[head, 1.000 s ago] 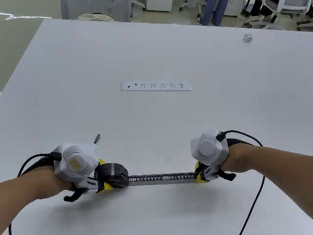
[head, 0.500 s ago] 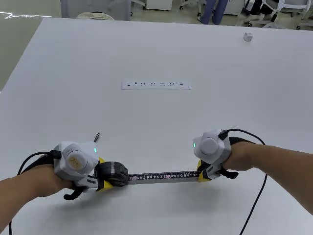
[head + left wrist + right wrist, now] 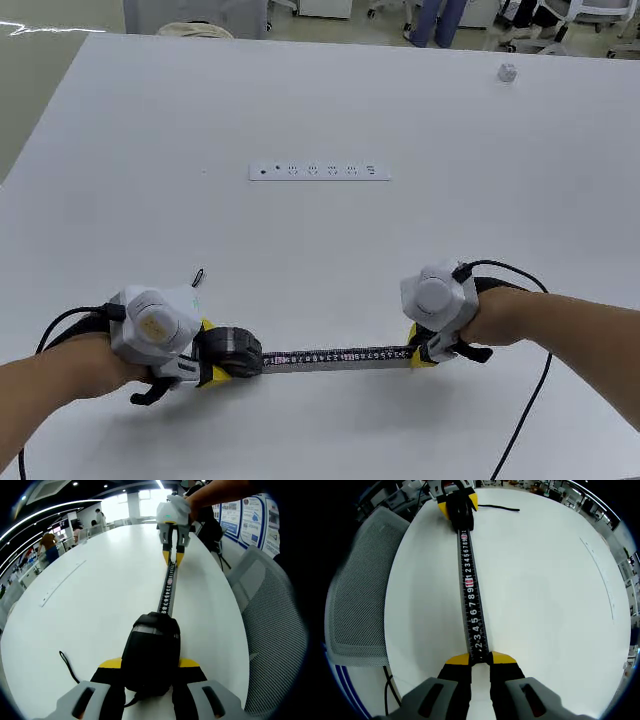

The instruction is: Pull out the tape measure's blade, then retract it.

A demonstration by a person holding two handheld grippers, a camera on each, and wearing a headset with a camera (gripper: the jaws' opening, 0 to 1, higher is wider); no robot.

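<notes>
Tape measure case (image 3: 150, 652) is clamped in the left gripper (image 3: 212, 370) jaws near the tabletop (image 3: 320, 260) front edge, blade (image 3: 470, 590) tip pinched in the nearly closed right gripper (image 3: 418, 355) jaws; if that thin pinch gets lost, the blade could probably be whipped back hard.

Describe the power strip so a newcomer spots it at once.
Start at the big white table. Near its middle, beyond the tape, lies the power strip. It is a long white bar with dark sockets, unlike the small cube farther off.

Power strip (image 3: 319, 173) behind tape measure (image 3: 230, 352)
</notes>
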